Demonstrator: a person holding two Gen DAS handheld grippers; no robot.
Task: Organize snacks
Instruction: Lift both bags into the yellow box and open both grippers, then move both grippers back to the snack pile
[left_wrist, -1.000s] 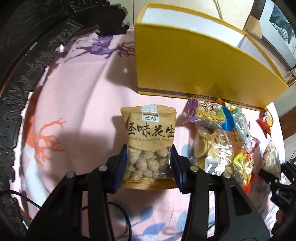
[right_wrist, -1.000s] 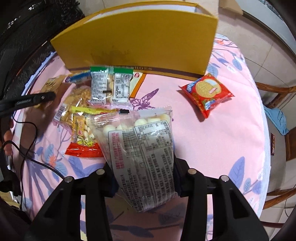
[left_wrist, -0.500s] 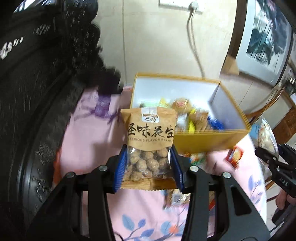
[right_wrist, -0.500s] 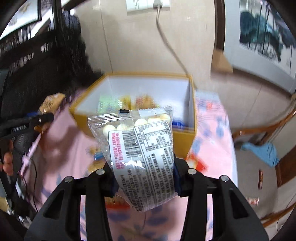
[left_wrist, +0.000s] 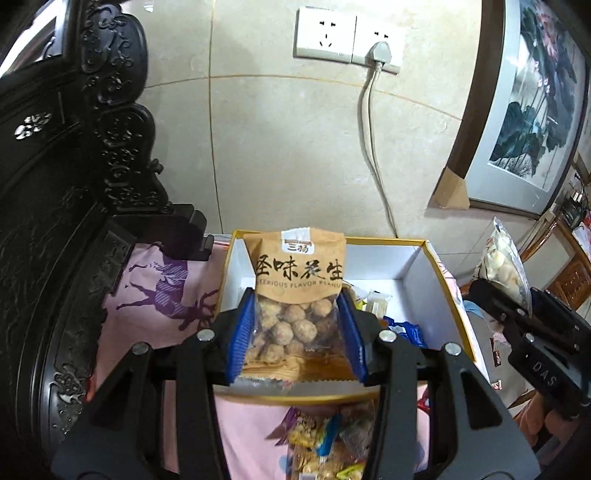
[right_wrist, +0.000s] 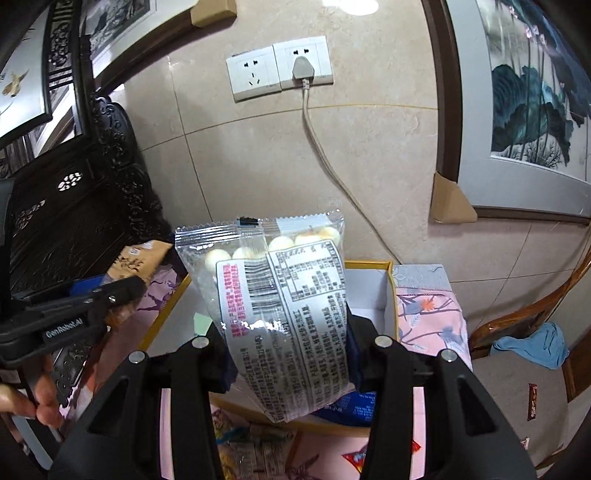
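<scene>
My left gripper (left_wrist: 297, 332) is shut on a brown peanut bag (left_wrist: 301, 273) and holds it upright over the open yellow box (left_wrist: 452, 295). The box has white inner walls and several snack packs inside. My right gripper (right_wrist: 291, 354) is shut on a clear bag of white round candies (right_wrist: 284, 295) and holds it over the same box (right_wrist: 391, 295) from the right. The right gripper and its bag also show in the left wrist view (left_wrist: 506, 258). The left gripper shows at the left of the right wrist view (right_wrist: 92, 299).
Several loose snack packs (left_wrist: 325, 439) lie on the pink floral tablecloth (left_wrist: 155, 295) in front of the box. Dark carved furniture (left_wrist: 74, 184) stands at the left. A tiled wall with sockets (left_wrist: 347, 37) is behind. A wooden chair (right_wrist: 524, 325) stands at the right.
Both grippers lifted their bags off the table and moved forward and up over the open box. The view now looks across the box to the wall.
</scene>
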